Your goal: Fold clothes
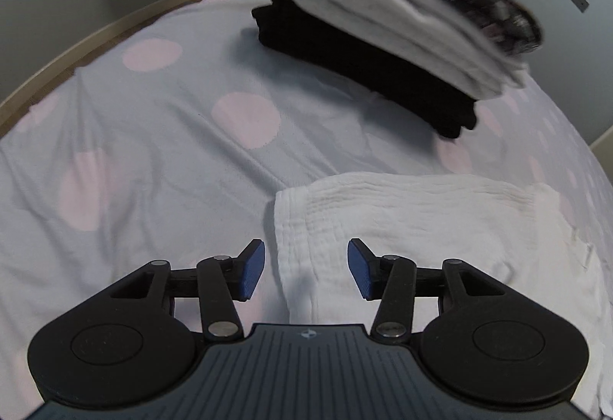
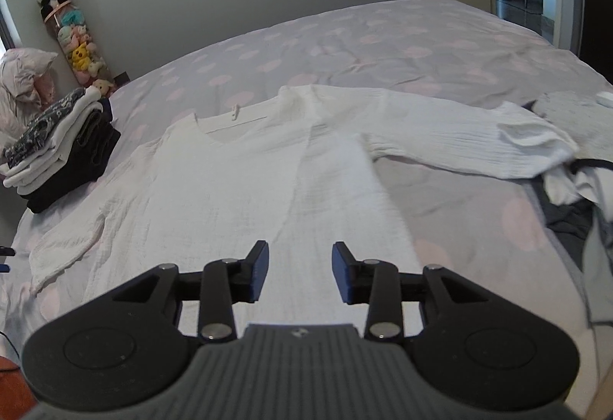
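A white crinkled long-sleeved shirt [image 2: 237, 167] lies spread flat on the bed, neckline away from me, its right sleeve [image 2: 459, 140] stretched to the right. My right gripper [image 2: 300, 272] is open and empty, just above the shirt's lower hem. In the left wrist view my left gripper [image 1: 305, 268] is open and empty, over the end of the shirt's left sleeve [image 1: 402, 213]. A stack of folded clothes [image 1: 383, 36] in black, white and a dark print stands beyond it; it also shows in the right wrist view [image 2: 57, 148].
The bed has a grey cover with pink dots [image 2: 345, 48]. Unfolded clothes [image 2: 574, 190] lie heaped at the right edge. A pillow [image 2: 23, 82] and soft toys [image 2: 76, 44] are at the far left. The wooden bed frame [image 1: 95, 33] runs behind the stack.
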